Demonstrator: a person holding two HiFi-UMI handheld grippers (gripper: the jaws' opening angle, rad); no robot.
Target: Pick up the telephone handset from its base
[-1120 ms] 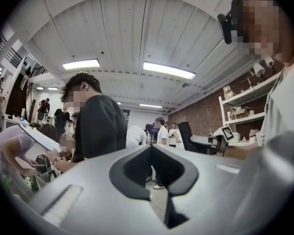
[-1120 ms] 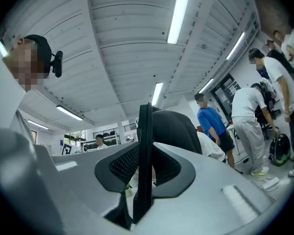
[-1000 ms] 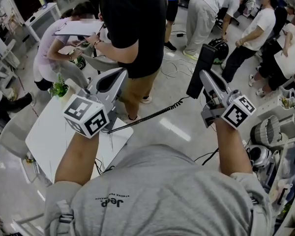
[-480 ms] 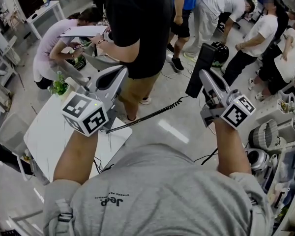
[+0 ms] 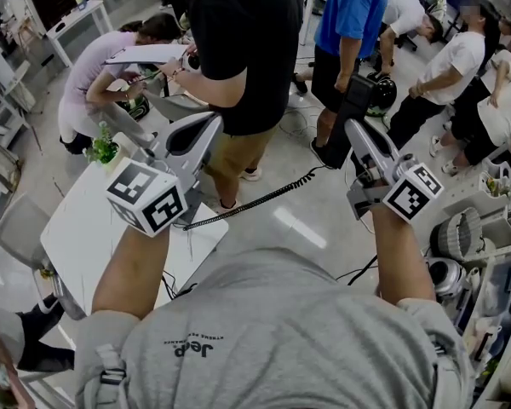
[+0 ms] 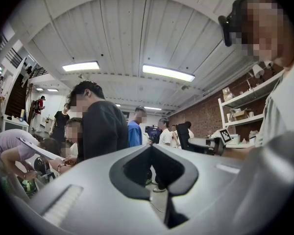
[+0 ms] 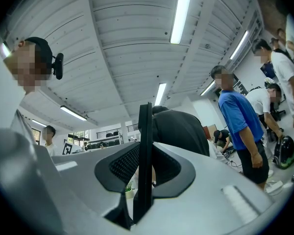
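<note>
From the head view, the only container I can pick out is a small pot (image 5: pixel 102 153) with a green plant in it. It stands on the white table (image 5: pixel 89 228), off to the left of the left gripper (image 5: pixel 206 131). The right gripper (image 5: pixel 353 135) grasps the telephone handset (image 5: pixel 360 100), a flat black slab raised in the air that sticks out beyond the jaw tips. One coiled cord (image 5: pixel 255 201) hangs from the handset's lower end and runs under the left gripper. I count one handset, one cord, two grippers and two marker cubes.

In the left gripper view, the jaws are clenched. Their tips meet, and the diamond-shaped notch between the pads has nothing in it but the room beyond. Past the jaws to the right, the handset (image 6: pixel 184 137) shows as a dark upright slab.

In the right gripper view, the handset (image 7: pixel 145 141) stands edge-on, thin and black, squeezed between the two textured pads (image 7: pixel 121 164). It rises well above the jaws. Through the notch there is a bit of the green plant (image 7: pixel 129 187).
</note>
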